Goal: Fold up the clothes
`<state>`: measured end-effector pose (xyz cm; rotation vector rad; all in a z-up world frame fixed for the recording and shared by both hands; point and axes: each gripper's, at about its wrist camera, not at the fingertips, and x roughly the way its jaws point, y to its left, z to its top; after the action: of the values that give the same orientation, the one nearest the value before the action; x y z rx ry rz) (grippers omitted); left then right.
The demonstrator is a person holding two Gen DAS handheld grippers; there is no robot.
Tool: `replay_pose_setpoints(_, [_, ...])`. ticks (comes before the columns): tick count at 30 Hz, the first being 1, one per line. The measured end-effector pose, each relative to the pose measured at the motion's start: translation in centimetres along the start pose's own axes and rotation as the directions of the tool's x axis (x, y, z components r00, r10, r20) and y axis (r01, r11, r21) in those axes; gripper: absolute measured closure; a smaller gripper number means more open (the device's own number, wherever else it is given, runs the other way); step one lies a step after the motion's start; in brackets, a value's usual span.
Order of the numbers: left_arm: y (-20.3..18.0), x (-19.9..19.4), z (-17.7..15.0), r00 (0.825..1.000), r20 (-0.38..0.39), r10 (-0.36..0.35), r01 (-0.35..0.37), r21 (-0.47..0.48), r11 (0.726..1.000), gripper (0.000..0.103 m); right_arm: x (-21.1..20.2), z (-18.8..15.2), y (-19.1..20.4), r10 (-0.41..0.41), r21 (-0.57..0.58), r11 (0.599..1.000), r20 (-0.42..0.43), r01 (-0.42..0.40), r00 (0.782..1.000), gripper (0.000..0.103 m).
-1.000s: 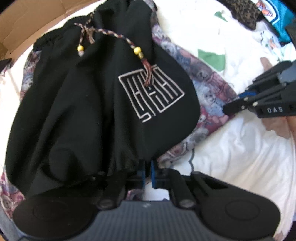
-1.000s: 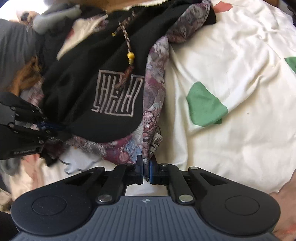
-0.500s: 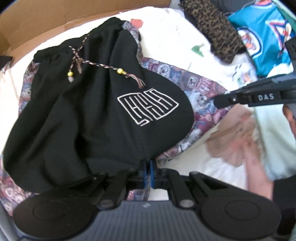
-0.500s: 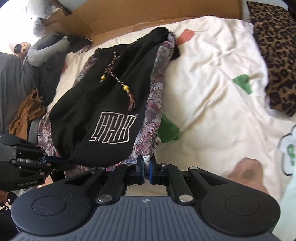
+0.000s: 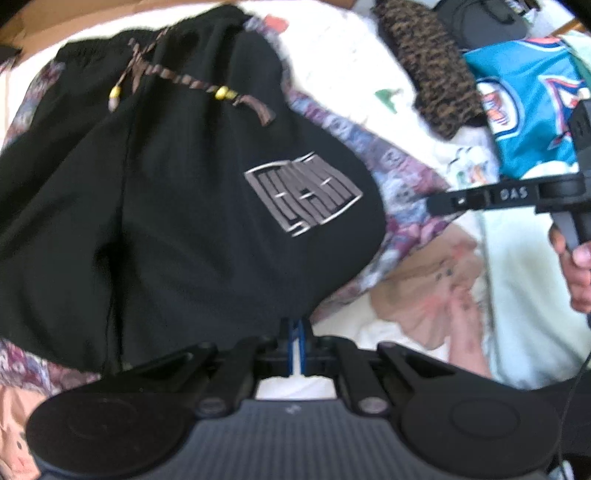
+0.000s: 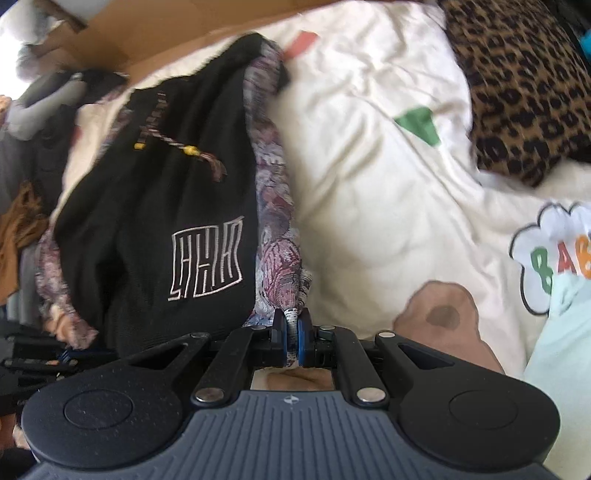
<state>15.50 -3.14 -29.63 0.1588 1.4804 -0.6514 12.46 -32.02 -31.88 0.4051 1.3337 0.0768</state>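
Black shorts point(image 5: 177, 206) with a braided, yellow-beaded drawstring and a pale line-work logo point(image 6: 207, 258) lie on the white bed cover. Under them lies a purple patterned cloth point(image 5: 402, 173) that shows around their edges. My left gripper point(image 5: 295, 332) is shut on the near hem of the black shorts, lifted off the bed. My right gripper point(image 6: 291, 328) is shut on a corner of the purple patterned cloth point(image 6: 280, 236), beside the shorts' right edge. In each wrist view the other gripper shows at the side: right gripper point(image 5: 439, 203), left gripper point(image 6: 66, 356).
The white bed cover point(image 6: 373, 192) has green and red patches. A leopard-print cloth point(image 6: 524, 85), a blue jersey point(image 5: 528, 110), a pale mint garment point(image 6: 561, 332) and a pink cloth point(image 5: 424, 291) lie to the right. Cardboard point(image 6: 155, 33) lines the far edge. A hand point(image 5: 576, 273) holds the right gripper.
Both grippers have risen and pulled back with the cloth edges still pinched, so the shorts look smaller. The right gripper has swung toward the right of the shorts.
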Motion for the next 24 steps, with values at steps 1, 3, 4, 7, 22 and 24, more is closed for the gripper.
replay_pose_setpoints(1, [0.3, 0.6, -0.4, 1.000, -0.006, 0.001, -0.001, -0.014, 1.000, 0.100, 0.6, -0.1, -0.4, -0.009, 0.013, 1.000, 0.000, 0.009, 1.000, 0.100])
replay_pose_setpoints(3, [0.9, 1.8, -1.2, 1.000, -0.017, 0.012, -0.013, -0.030, 0.999, 0.101, 1.6, -0.3, -1.0, -0.021, 0.025, 0.999, 0.003, 0.021, 1.000, 0.099])
replay_pose_setpoints(4, [1.1, 2.3, -1.6, 1.000, -0.024, 0.018, -0.019, -0.036, 0.999, 0.102, 1.9, -0.5, -1.4, -0.017, 0.037, 0.999, 0.006, 0.016, 1.000, 0.099])
replay_pose_setpoints(7, [2.0, 3.3, -2.4, 0.998, -0.047, 0.040, -0.042, -0.041, 0.998, 0.103, 2.4, -0.7, -2.7, 0.001, 0.093, 0.996, 0.019, -0.003, 1.000, 0.095])
replay_pose_setpoints(22, [1.2, -1.4, 0.0, 0.996, 0.052, 0.074, -0.068, -0.105, 0.992, 0.088, -2.1, -3.1, -9.3, 0.092, 0.171, 0.977, 0.206, -0.128, 0.974, 0.076])
replay_pose_setpoints(24, [0.1, -1.5, 0.7, 0.995, 0.074, 0.072, -0.064, -0.112, 0.992, 0.085, -1.7, -3.7, -9.3, 0.100, 0.156, 0.979, 0.195, -0.132, 0.976, 0.076])
